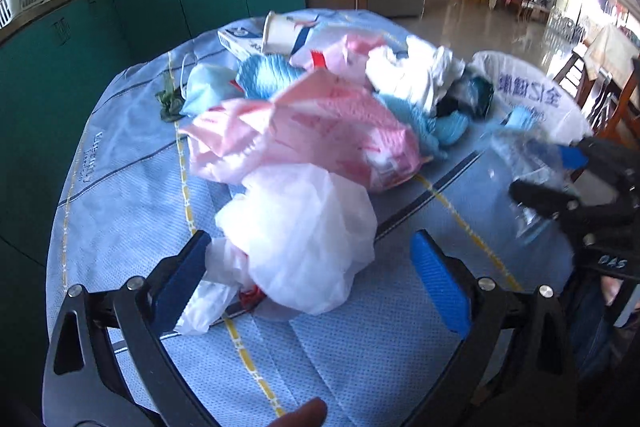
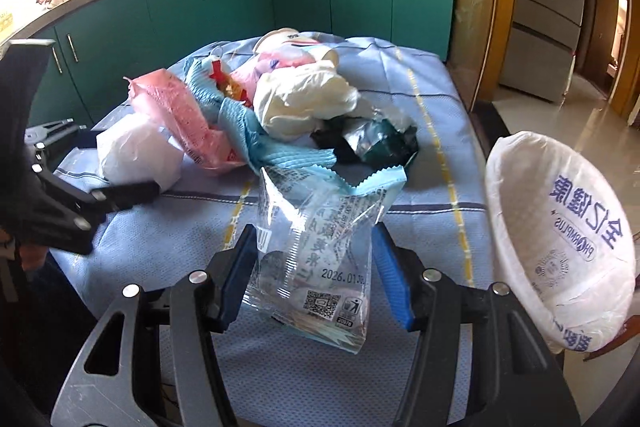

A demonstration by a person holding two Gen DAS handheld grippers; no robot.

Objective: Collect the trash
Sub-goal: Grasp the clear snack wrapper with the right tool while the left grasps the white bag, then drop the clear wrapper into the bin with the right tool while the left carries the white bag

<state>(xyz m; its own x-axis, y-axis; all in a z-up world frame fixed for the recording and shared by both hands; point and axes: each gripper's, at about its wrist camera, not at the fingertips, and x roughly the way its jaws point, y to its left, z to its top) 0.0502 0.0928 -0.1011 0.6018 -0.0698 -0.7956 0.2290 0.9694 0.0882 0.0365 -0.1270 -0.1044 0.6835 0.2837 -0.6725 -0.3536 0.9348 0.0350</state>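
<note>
A pile of trash lies on a table with a blue cloth (image 1: 132,187): a crumpled white plastic bag (image 1: 304,239), a pink bag (image 1: 304,131), blue cloths, a paper cup (image 1: 280,33) and a dark wrapper (image 2: 372,143). My left gripper (image 1: 312,263) is open around the white bag's near end. My right gripper (image 2: 316,255) is shut on a clear plastic wrapper (image 2: 316,259) with a blue torn top, held above the table; it also shows in the left wrist view (image 1: 532,171). A bin lined with a white bag (image 2: 560,239) stands at the table's right edge.
Teal kitchen cabinets (image 2: 224,11) with a pan and pot on the counter run behind the table. A fridge (image 2: 548,7) and a doorway are at the right. A face mask (image 1: 208,87) and a small box (image 1: 240,41) lie at the pile's far side.
</note>
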